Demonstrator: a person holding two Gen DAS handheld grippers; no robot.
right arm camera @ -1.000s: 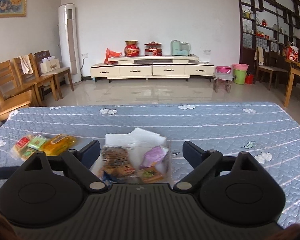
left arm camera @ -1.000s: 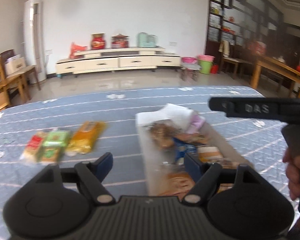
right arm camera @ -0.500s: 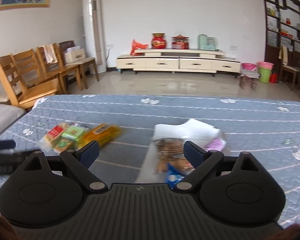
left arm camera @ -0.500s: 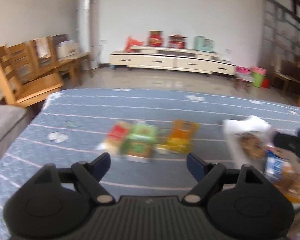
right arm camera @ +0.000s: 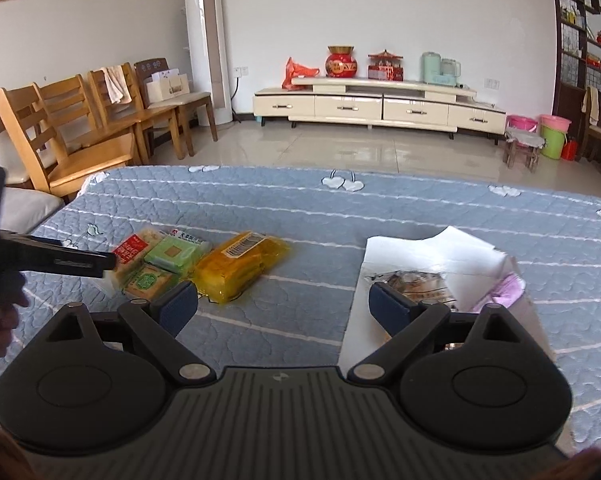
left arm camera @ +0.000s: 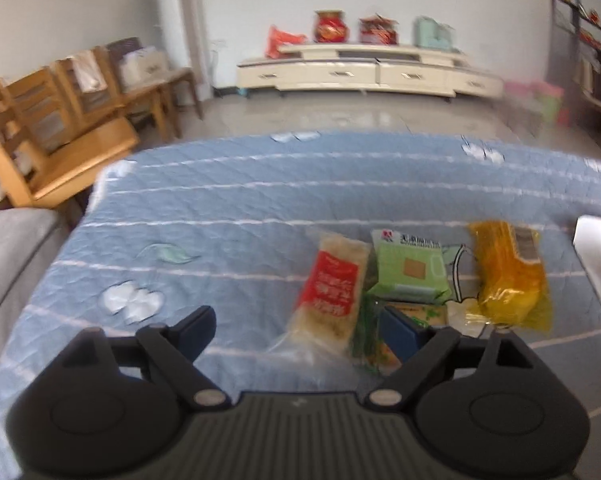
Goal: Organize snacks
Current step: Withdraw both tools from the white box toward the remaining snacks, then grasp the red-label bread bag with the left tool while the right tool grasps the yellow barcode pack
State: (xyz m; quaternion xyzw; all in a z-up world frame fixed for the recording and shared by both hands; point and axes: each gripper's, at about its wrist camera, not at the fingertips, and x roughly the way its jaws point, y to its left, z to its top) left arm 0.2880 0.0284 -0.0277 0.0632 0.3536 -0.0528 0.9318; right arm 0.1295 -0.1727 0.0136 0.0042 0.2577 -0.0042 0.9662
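Now left tongs (left arm camera: pixel 296 322) angled down over red snack pack (left arm camera: pixel 332 292), jaws opening.

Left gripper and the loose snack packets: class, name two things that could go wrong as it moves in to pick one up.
1. The red packet, green packet and a lower green one overlap, so the open left gripper, whose fingers have just been widening, might pinch two at once.
2. The yellow packet lies close beside them and could get nudged away from the box.
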